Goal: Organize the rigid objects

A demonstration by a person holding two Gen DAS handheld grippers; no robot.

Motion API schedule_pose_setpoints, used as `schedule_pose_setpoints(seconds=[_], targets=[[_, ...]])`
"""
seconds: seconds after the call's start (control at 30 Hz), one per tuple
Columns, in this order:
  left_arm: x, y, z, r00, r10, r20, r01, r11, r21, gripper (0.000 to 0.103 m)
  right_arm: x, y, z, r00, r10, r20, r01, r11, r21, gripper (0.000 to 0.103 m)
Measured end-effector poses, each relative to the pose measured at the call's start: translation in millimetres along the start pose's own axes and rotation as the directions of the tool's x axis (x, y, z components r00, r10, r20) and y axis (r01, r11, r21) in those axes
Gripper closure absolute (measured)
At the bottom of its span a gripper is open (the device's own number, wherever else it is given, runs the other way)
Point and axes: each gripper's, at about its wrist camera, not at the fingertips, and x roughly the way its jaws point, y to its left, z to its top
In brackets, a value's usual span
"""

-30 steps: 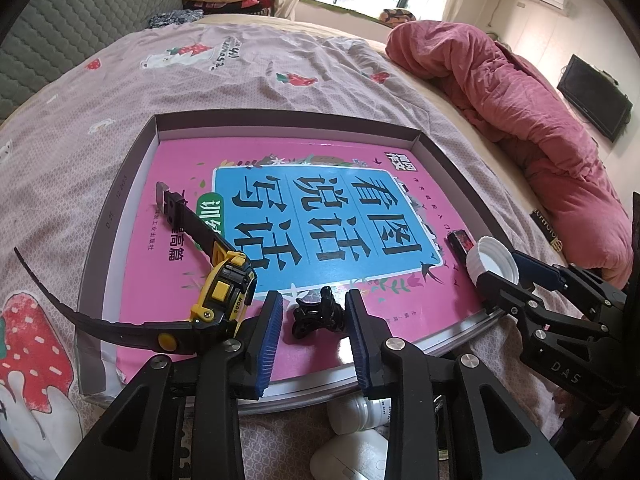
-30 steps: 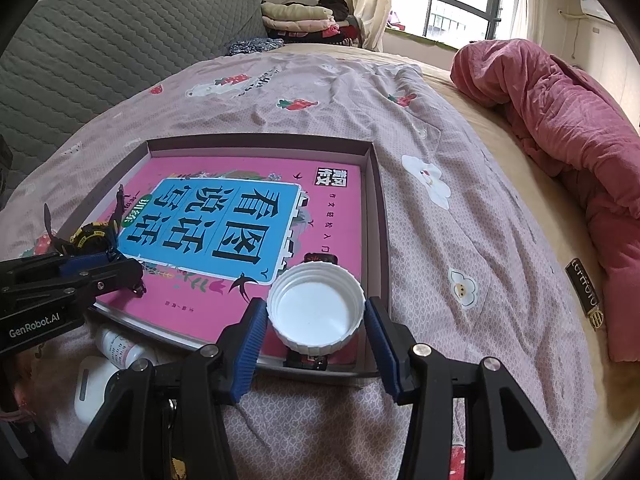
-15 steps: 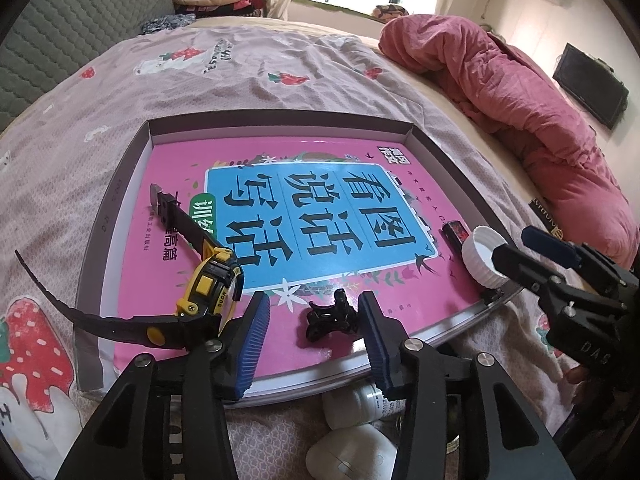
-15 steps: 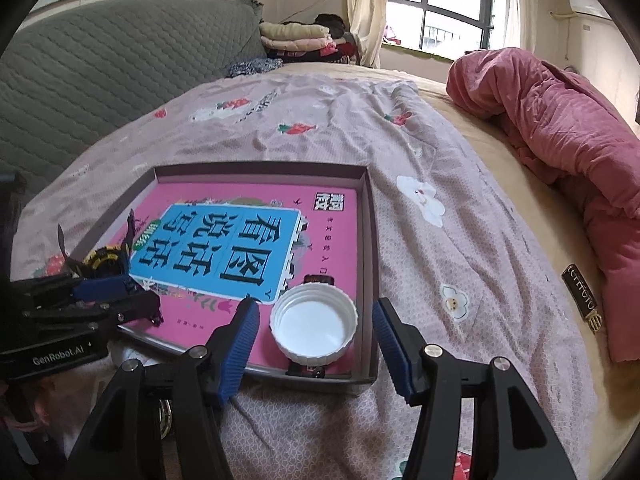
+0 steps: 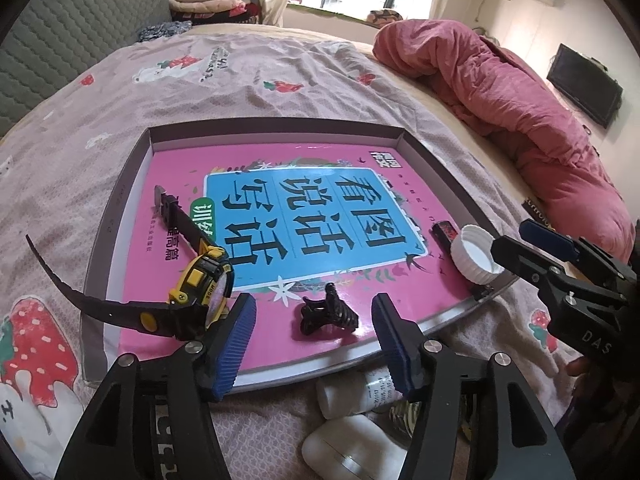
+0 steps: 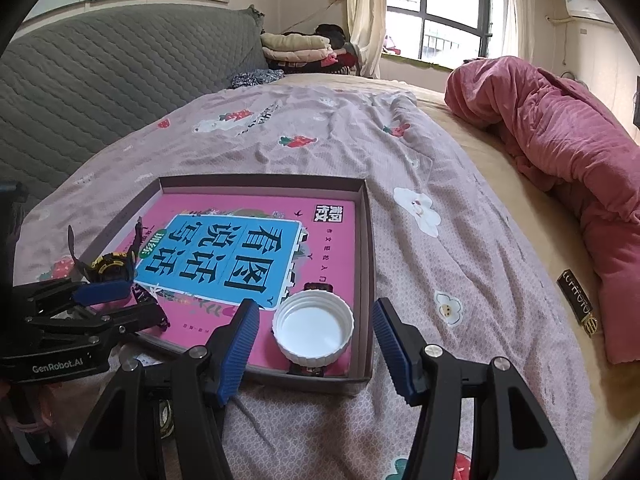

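**Both grippers released over the tray; clip and cap set down**

Left gripper [image 5: 314,322]: jaws have just been opening and stand wide. The black hair clip [image 5: 328,314] lies between the blue pads, clear of both; nothing is held. The clip rests on the pink book [image 5: 400,280] near the tray's front edge. Judged light and rigid, with springy curved teeth that could snag; best taken across its arched body, not the prongs.

Right gripper [image 6: 316,338]: jaws have opened further and are spread well past the white bottle cap [image 6: 313,330], which sits mouth up between the pads without contact. The cap lies in the tray's near right corner, partly over a small dark object that cannot be identified. Judged light, stiff, ribbed on its side wall, giving fair purchase; a pinch across the wall should serve, though it may tip.

Beyond: a yellow and black watch [image 5: 200,288] lies on the book just beside the left pad, strap trailing over the grey tray [image 5: 280,126] wall. The tray sits on the bed [image 6: 480,260]. A white bottle [image 5: 352,394] and a white case [image 5: 352,446] lie outside the tray, below the left gripper, apparently not yet sorted
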Motion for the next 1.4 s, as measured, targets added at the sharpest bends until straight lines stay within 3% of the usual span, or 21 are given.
schedule_pose_setpoints(seconds=[0.23, 0.57, 0.9, 1.4], targets=[[-13, -8, -4, 0.999, -0.031, 0.017, 0.03, 0.999, 0.026, 0.041, 0, -5, -3, 1.0, 0.024, -0.012, -0.023, 0.999, 0.044, 0.044], [-41, -13, -7, 0.995, -0.055, 0.083, 0.052, 0.998, 0.04, 0.04, -5, -8, -7, 1.0, -0.008, -0.004, 0.008, 0.999, 0.051, 0.043], [-59, -1, -6, 0.992, -0.04, 0.122, 0.041, 0.999, -0.01, 0.032, -12, -13, -10, 1.0, -0.027, 0.007, 0.026, 0.997, 0.071, 0.043], [-79, -9, -16, 0.99, -0.022, 0.138, 0.018, 0.999, 0.027, 0.029, -38, -9, -14, 0.999, -0.009, 0.05, 0.005, 0.997, 0.073, 0.043]])
